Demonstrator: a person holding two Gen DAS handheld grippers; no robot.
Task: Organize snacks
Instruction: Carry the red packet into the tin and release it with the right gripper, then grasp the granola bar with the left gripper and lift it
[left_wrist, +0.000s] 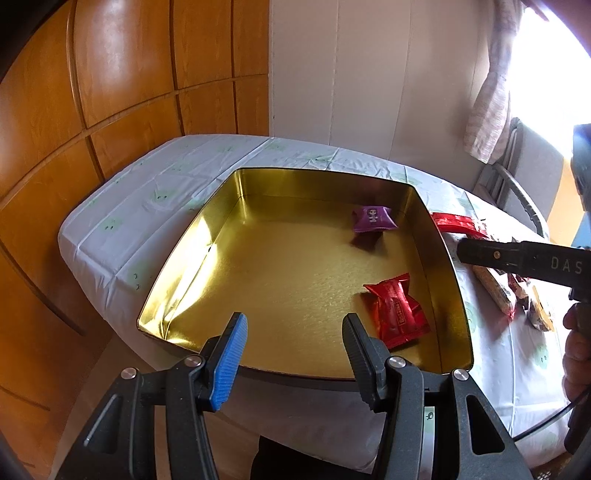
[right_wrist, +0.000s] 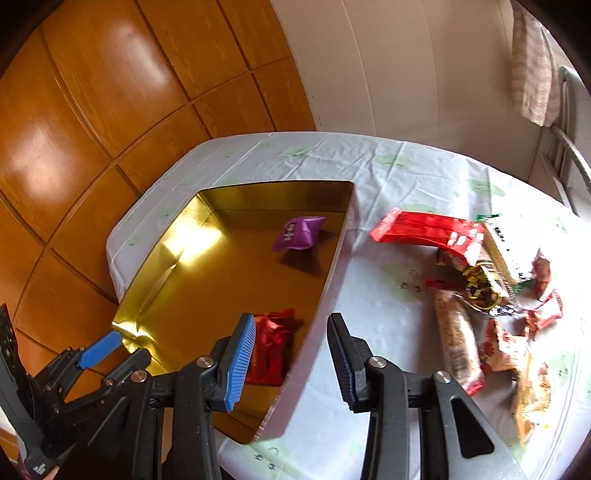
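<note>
A gold tin box (left_wrist: 177, 284) (right_wrist: 159, 291) stands open on the table. In it lie a purple snack packet (left_wrist: 373, 218) (right_wrist: 297, 232) at the far side and a red snack packet (left_wrist: 397, 312) (right_wrist: 272, 347) near the front right wall. My left gripper (left_wrist: 293, 332) is open and empty above the tin's near edge; it also shows at the lower left of the right wrist view (right_wrist: 107, 354). My right gripper (right_wrist: 291, 343) is open and empty over the tin's right wall. A heap of snack packets (right_wrist: 491, 295) lies on the table to its right.
The table has a white cloth with green prints (left_wrist: 122, 221) (right_wrist: 388, 173). A long red packet (right_wrist: 424, 229) (left_wrist: 456, 223) lies just right of the tin. Wooden panelling (left_wrist: 110, 92) is at the left, a chair (right_wrist: 569, 147) and curtain at the far right.
</note>
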